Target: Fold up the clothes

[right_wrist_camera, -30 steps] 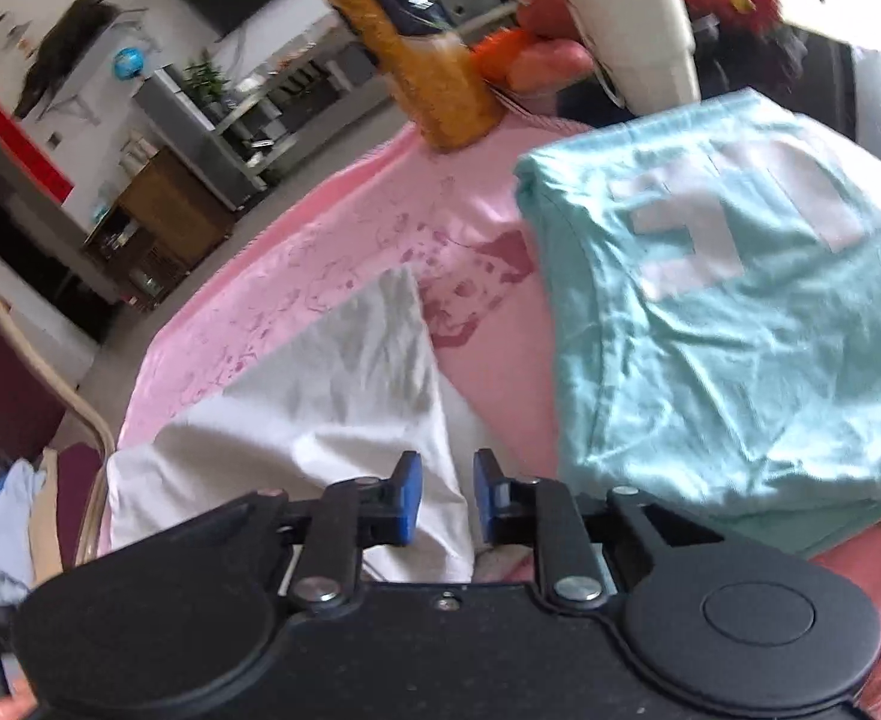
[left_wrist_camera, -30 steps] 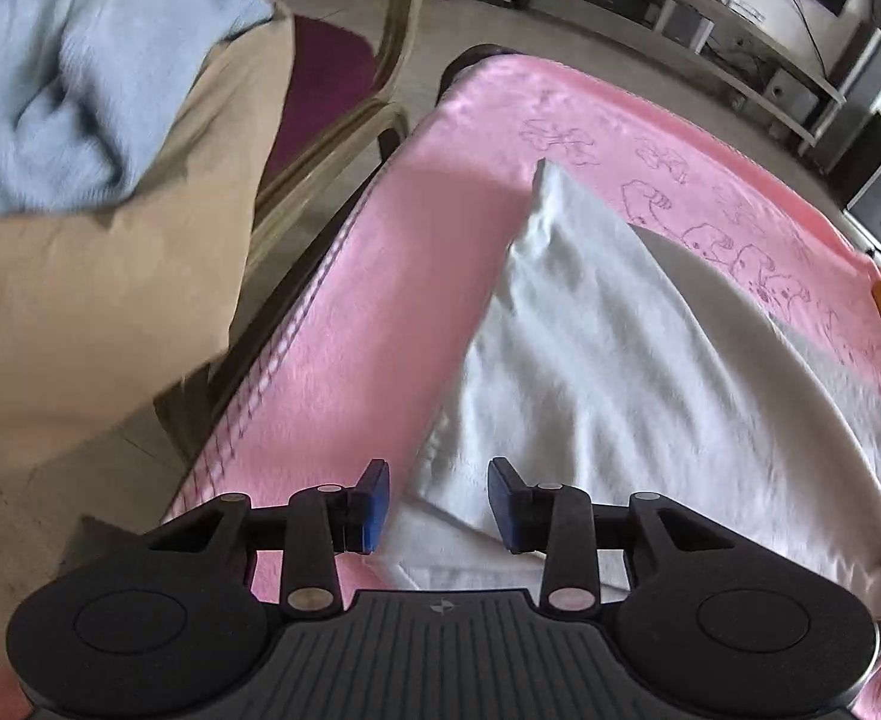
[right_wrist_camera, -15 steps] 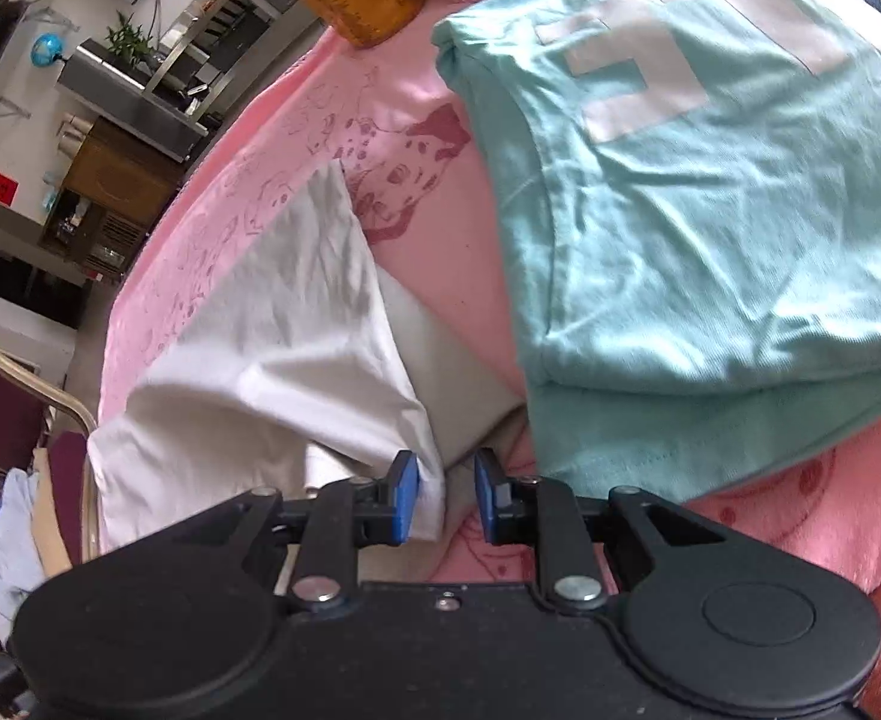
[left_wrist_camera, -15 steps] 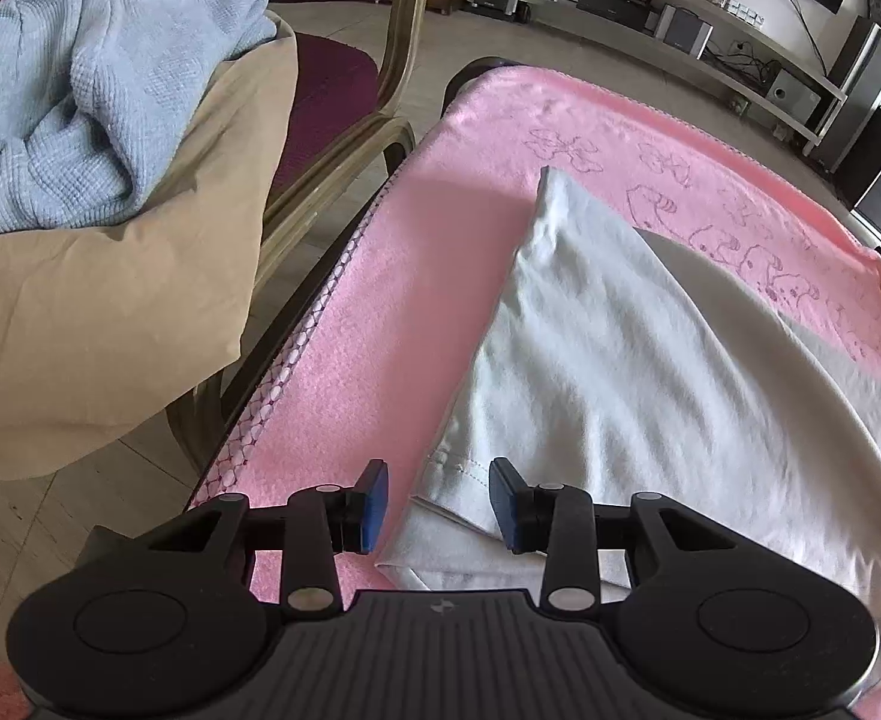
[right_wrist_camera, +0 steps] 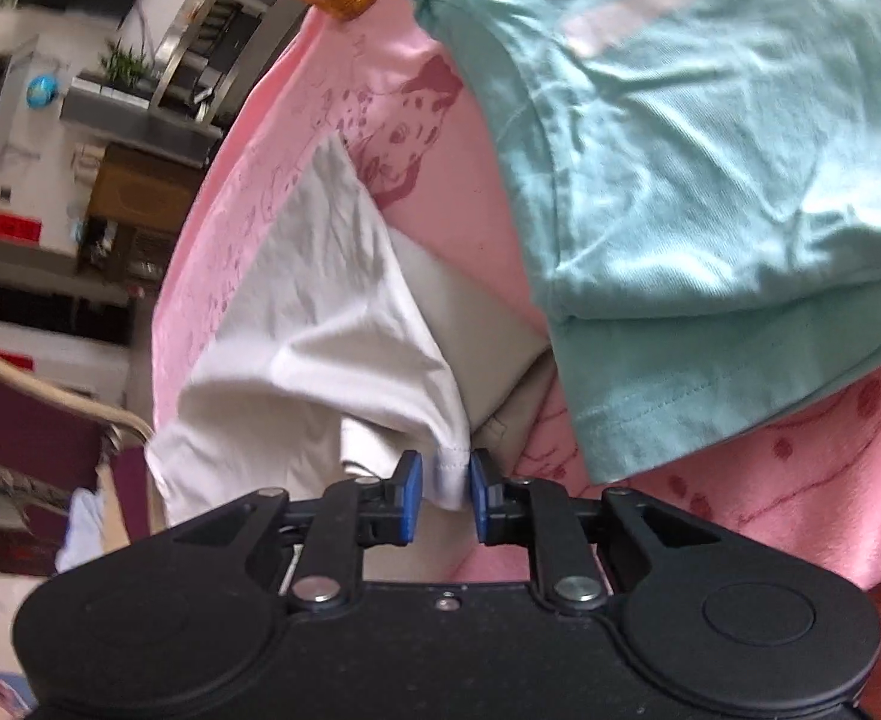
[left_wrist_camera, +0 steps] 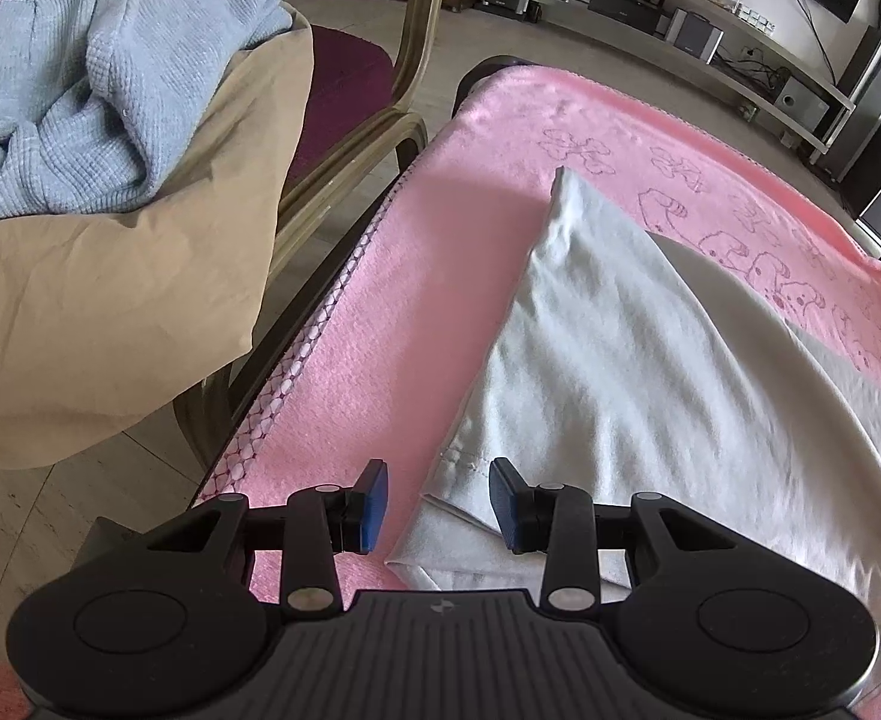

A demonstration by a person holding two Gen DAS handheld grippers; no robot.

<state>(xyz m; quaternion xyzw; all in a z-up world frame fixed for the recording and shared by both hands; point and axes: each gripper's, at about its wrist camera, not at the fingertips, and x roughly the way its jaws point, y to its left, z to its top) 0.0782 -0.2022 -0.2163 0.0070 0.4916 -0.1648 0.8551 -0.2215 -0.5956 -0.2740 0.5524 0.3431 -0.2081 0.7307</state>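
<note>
Right hand-held gripper (right_wrist_camera: 445, 495) is clamped on the hem of the white cotton garment (right_wrist_camera: 320, 324). Left hand-held gripper (left_wrist_camera: 438, 501) is released, straddling its near corner (left_wrist_camera: 620, 372) on the pink towel-covered worktop (left_wrist_camera: 416, 312).

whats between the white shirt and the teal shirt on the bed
In the right wrist view, a strip of bare pink blanket separates the white shirt from the teal shirt; nearer the right gripper they nearly meet.
</note>
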